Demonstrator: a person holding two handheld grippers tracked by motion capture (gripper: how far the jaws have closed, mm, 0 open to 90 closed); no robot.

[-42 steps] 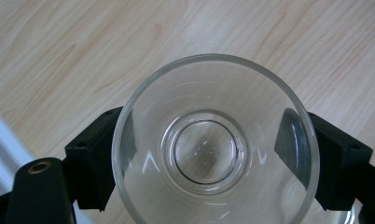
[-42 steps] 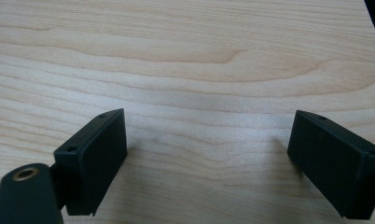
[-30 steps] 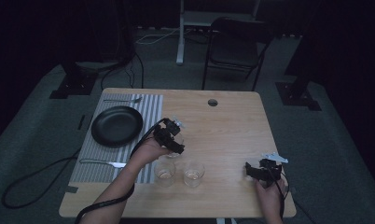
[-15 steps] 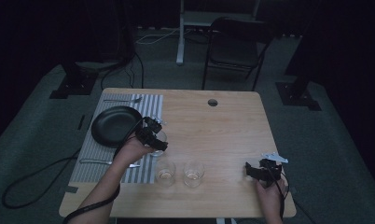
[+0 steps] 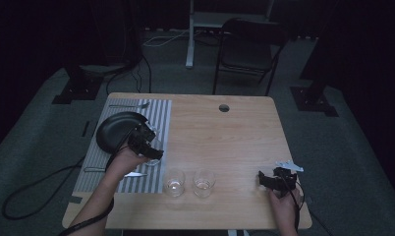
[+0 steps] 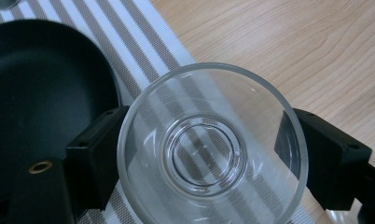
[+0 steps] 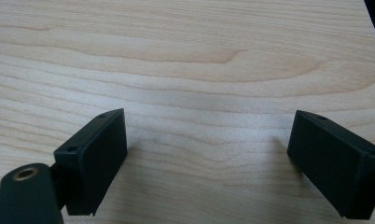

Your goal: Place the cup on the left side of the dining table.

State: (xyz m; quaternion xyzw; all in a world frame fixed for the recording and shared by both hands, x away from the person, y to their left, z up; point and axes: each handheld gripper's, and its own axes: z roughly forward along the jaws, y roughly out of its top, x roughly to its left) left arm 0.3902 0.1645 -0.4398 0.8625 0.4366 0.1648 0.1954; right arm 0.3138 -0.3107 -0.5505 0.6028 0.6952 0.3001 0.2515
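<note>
Leftward since a second ago, the left gripper (image 6: 202, 154) now carries one clear round glass bowl (image 6: 212, 145), clamped between its jaws, over the grey-striped placemat (image 5: 158, 115) beside one black plate (image 5: 114, 132). Two clear tumblers (image 5: 174, 181) stand mid-table. The right gripper (image 7: 206, 154) rests, jaws apart, on the wooden table (image 7: 199, 56).

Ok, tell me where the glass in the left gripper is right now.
The glass sits between the left gripper's jaws, over the striped placemat at the table's left, beside the black plate.
</note>
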